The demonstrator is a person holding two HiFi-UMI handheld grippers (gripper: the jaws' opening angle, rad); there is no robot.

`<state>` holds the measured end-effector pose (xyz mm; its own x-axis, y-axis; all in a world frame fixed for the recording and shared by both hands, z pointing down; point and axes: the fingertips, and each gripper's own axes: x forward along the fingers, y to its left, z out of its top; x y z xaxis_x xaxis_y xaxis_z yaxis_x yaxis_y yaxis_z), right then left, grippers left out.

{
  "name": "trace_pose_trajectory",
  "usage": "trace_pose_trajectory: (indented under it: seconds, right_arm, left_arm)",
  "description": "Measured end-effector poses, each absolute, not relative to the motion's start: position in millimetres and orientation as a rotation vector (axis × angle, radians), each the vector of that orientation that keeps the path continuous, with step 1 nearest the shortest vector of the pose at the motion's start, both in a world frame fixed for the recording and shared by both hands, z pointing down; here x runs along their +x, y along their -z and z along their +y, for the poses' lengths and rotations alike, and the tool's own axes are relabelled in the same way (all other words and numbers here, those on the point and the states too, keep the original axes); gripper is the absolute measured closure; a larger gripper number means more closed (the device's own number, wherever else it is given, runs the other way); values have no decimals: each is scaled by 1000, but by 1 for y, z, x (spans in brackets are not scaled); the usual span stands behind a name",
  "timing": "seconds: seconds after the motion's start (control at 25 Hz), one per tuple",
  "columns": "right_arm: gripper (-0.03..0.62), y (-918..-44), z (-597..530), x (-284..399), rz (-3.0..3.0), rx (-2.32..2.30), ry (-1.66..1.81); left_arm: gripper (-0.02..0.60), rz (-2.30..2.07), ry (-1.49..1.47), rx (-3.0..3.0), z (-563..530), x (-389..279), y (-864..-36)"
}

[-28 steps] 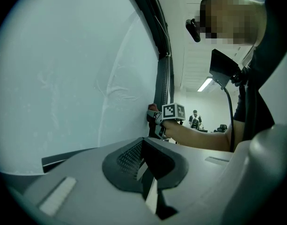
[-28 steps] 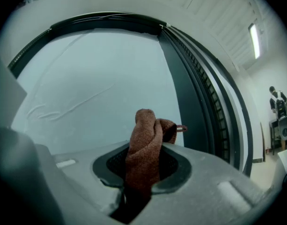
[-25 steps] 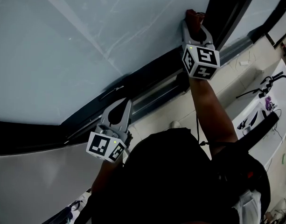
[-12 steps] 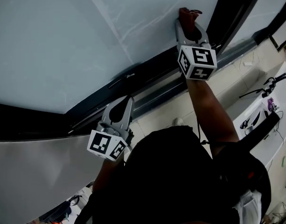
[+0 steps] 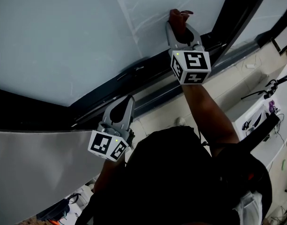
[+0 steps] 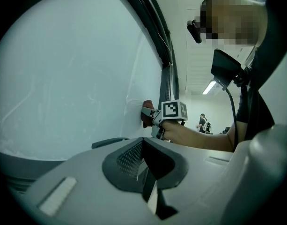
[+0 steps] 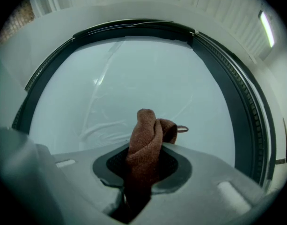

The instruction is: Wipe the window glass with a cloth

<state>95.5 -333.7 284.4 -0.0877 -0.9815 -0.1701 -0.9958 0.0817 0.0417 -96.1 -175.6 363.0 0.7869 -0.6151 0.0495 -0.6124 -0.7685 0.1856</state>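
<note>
The window glass (image 5: 63, 32) fills the top of the head view, pale with faint streaks. A reddish-brown cloth (image 5: 177, 17) is pressed against it near the dark upright frame, with my right gripper (image 5: 180, 26) shut on it. In the right gripper view the cloth (image 7: 145, 139) stands bunched up between the jaws in front of the glass (image 7: 148, 78). My left gripper (image 5: 126, 101) hangs lower, by the bottom frame rail, shut with nothing in it and off the glass. The left gripper view shows the right gripper (image 6: 150, 116) holding the cloth (image 6: 147, 110) on the pane.
A dark upright window frame (image 5: 237, 13) runs just right of the cloth. A dark bottom rail (image 5: 148, 74) lies under the glass. A grey panel (image 5: 35, 172) sits lower left. At the right stands a white table (image 5: 269, 111) with tools. A person (image 6: 202, 122) stands far off.
My right gripper has slid the cloth leftward over the glass, away from the upright frame. The left gripper has stayed about where it was.
</note>
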Motion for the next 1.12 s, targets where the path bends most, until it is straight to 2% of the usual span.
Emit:
trace_pose_trajectory:
  seconds: [0.64,1.12]
  right_arm:
    - [511,-280,-319,1,2384,-1898,-287]
    - [513,-282,-315,-23,2442,-1835,-306]
  left_arm:
    - [565,-998,38,2781,-167,-131,-362]
    - [565,-989,30,2789,-167,-133,-361]
